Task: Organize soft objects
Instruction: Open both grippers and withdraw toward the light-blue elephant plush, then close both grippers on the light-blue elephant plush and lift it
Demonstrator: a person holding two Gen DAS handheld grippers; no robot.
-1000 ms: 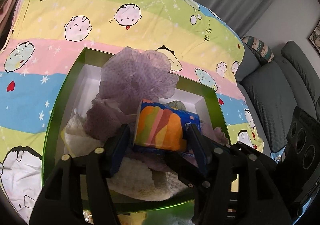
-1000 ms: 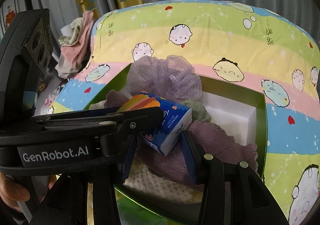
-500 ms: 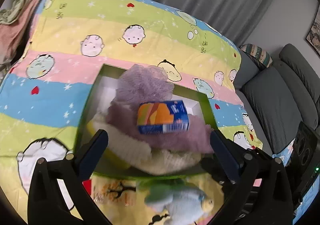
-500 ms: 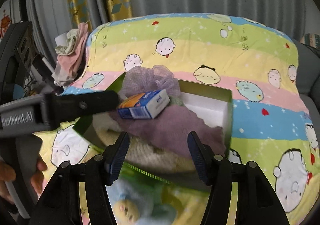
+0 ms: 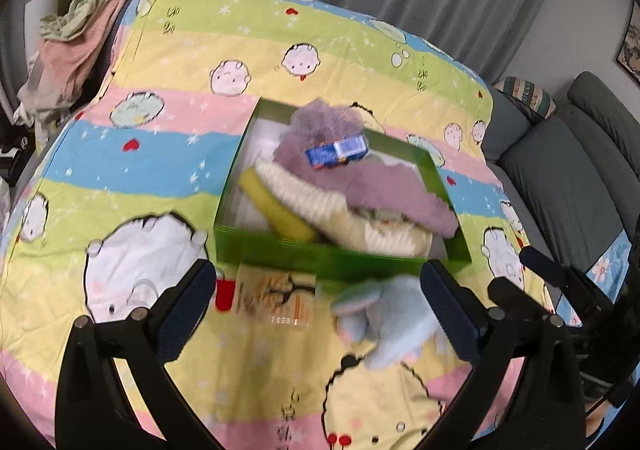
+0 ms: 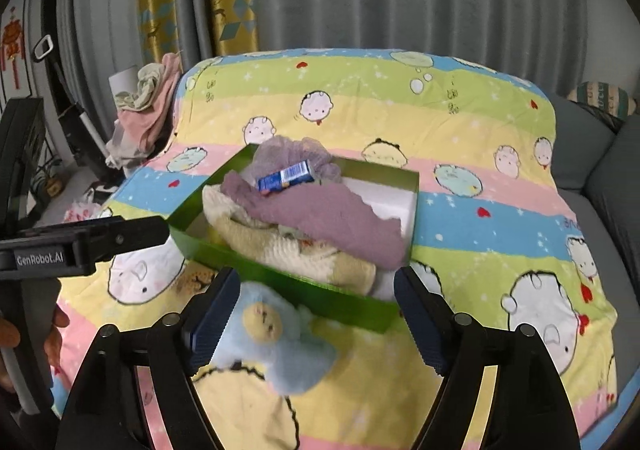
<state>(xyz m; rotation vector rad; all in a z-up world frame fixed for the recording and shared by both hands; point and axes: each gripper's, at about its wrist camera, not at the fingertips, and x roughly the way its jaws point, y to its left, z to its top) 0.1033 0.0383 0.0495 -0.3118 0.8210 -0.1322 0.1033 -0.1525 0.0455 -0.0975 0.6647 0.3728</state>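
Observation:
A green box (image 5: pixel 340 258) on the bed holds a purple mesh pouf (image 5: pixel 320 121), a purple cloth (image 5: pixel 384 189), a cream knitted towel (image 5: pixel 320 205) and a yellow cloth (image 5: pixel 276 205). A blue tissue pack (image 5: pixel 337 153) lies on top of the purple cloth, also visible as the tissue pack (image 6: pixel 285 177). My left gripper (image 5: pixel 316 282) hangs wide open in front of the box, holding nothing. My right gripper (image 6: pixel 316 282) is open, its jaws still opening. A light blue plush toy (image 6: pixel 276 334) lies on the bedspread below it, and the pads do not press on the toy.
A flat printed packet (image 5: pixel 276 300) lies in front of the box, left of the plush toy (image 5: pixel 396 322). The cartoon bedspread (image 5: pixel 160 153) covers the bed. Crumpled clothes (image 5: pixel 76 37) pile at the far left. A grey sofa (image 5: pixel 568 169) stands to the right. Curtains hang behind.
Both grippers let go of the tissue pack, opened, and drew back and up from the box. The pack now rests on the purple cloth. The plush toy and packet came into view.

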